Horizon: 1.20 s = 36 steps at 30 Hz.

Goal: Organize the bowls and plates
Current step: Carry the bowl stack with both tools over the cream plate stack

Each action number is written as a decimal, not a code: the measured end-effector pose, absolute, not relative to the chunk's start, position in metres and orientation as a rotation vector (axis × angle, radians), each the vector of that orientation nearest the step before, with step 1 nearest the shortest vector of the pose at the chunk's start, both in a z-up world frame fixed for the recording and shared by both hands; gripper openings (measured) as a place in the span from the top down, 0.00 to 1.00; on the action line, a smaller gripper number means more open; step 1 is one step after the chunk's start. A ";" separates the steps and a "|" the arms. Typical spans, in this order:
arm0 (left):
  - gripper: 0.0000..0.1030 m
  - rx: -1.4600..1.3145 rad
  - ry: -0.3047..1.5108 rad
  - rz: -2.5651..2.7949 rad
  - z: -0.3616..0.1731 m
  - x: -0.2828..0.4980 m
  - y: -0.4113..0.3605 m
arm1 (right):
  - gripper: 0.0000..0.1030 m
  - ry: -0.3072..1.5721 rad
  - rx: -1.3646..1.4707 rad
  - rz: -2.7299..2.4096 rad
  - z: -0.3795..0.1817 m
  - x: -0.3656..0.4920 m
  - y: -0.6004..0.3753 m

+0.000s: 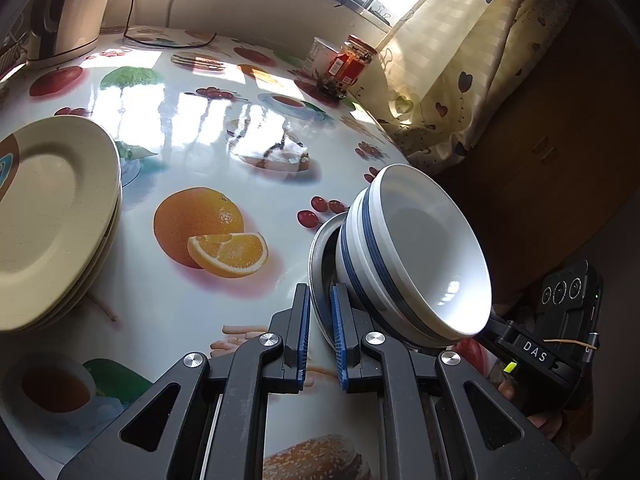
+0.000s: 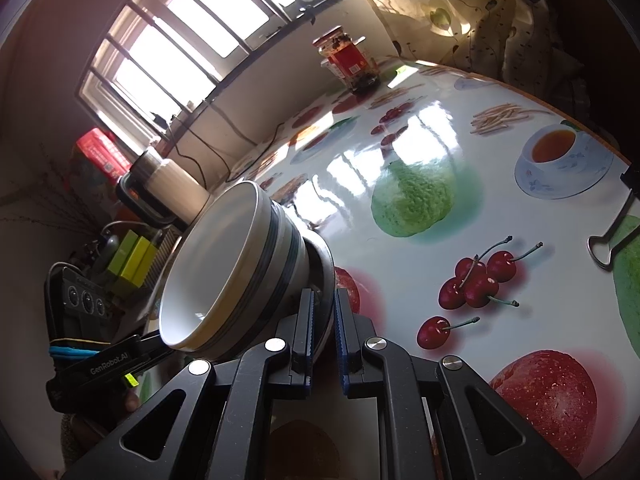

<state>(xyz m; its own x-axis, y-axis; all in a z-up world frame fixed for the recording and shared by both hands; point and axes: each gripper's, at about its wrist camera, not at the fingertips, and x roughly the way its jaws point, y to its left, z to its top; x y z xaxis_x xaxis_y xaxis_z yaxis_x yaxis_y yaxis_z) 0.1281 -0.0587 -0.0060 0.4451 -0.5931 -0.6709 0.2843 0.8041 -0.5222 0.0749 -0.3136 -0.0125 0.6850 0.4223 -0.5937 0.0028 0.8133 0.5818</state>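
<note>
A stack of white bowls with blue bands (image 1: 416, 256) sits nested in a metal bowl (image 1: 320, 256). My left gripper (image 1: 320, 304) is shut on the metal bowl's rim. My right gripper (image 2: 322, 308) is shut on the opposite rim of the same metal bowl (image 2: 322, 268), with the white bowls (image 2: 228, 264) to its left. The stack is held tilted above the table. A stack of cream plates (image 1: 52, 216) rests on the table at the left in the left wrist view.
The table has a glossy fruit-print cloth (image 1: 208, 168). A jar with a red label (image 1: 346, 66) and a white tub (image 1: 320, 54) stand at the far edge. A kettle (image 1: 68, 12) stands at the back left. A binder clip (image 2: 612, 236) grips the table's edge. A curtain (image 1: 460, 60) hangs on the right.
</note>
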 end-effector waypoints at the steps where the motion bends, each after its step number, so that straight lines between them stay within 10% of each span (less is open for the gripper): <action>1: 0.89 -0.359 0.965 -0.557 -0.006 0.128 -0.058 | 0.90 0.790 0.586 0.252 -0.012 0.076 -0.313; 36: 0.89 -0.389 0.876 -0.471 0.027 0.114 -0.014 | 0.90 0.751 0.517 0.350 0.020 0.101 -0.275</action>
